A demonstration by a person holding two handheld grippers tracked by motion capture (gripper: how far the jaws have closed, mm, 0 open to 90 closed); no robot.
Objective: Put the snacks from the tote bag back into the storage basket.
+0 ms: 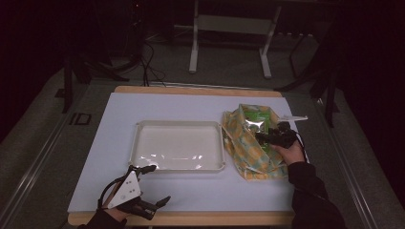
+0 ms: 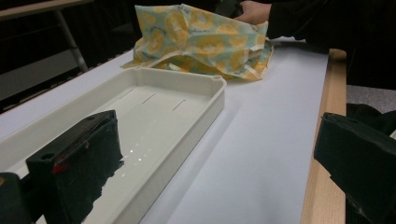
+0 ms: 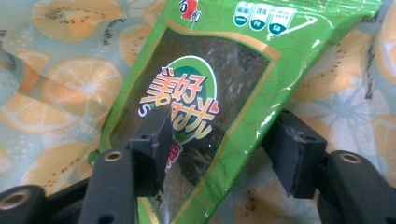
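Straddling green snack pkt w/ right gripper, jaws apart, nothing pinched; left gripper spread, idle. We judge pkt light, slick, crinkly: pinch an edge.

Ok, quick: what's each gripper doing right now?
Left gripper: open, holding nothing, near the white plastic tray.
Right gripper: open, jaws straddling the green foil snack packet, not clamped.

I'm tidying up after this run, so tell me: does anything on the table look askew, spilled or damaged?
Nothing looks spilled or broken. The white tray sits square and empty. The orange-print bag beside it lies crumpled and gaping, with a green snack packet at its mouth, between the right gripper's open fingers. The left gripper is open near the table edge.
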